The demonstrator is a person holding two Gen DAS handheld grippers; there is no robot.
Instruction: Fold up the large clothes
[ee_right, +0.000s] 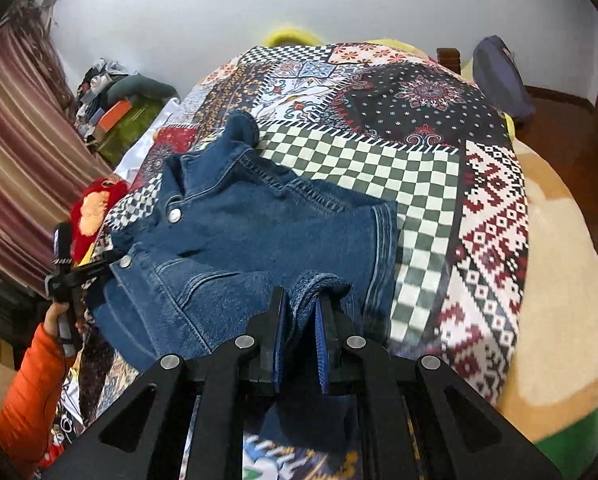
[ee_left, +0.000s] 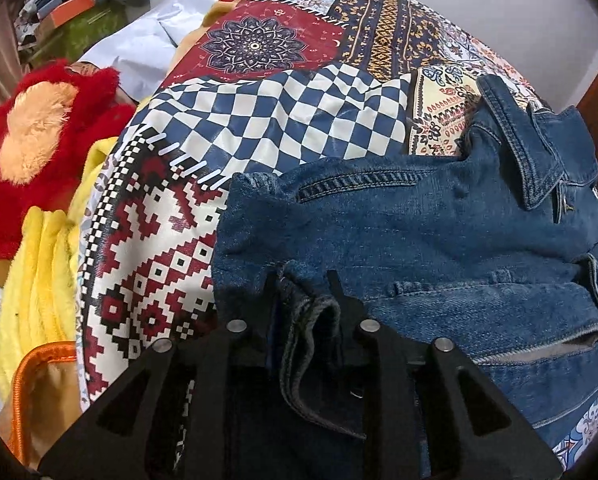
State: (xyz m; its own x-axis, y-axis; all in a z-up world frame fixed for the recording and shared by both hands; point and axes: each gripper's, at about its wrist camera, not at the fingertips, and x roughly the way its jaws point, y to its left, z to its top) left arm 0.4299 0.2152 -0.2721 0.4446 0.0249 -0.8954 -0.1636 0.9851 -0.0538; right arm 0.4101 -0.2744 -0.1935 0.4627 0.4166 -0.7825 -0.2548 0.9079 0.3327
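Observation:
A blue denim jacket (ee_left: 439, 232) lies partly folded on a patchwork bedspread (ee_left: 267, 120), its collar (ee_left: 531, 152) at the far right. In the left wrist view my left gripper (ee_left: 304, 280) stands over the jacket's near left corner. Its jaws are parted, with a loose fold of denim hem (ee_left: 307, 332) between them. In the right wrist view the jacket (ee_right: 235, 232) shows its metal buttons (ee_right: 174, 215) on the left. My right gripper (ee_right: 301, 296) is shut on a bunched denim edge at the jacket's near side. A hand in an orange sleeve (ee_right: 27, 384) holds the other gripper's handle at the jacket's left edge.
A red and peach plush cushion (ee_left: 39, 140) and a yellow fleece blanket (ee_left: 43, 280) lie off the bedspread's left side. A white garment (ee_left: 147, 44) sits further back. Striped curtains (ee_right: 15, 168) and cluttered boxes (ee_right: 119, 116) stand left; a beige blanket (ee_right: 559, 280) spreads right.

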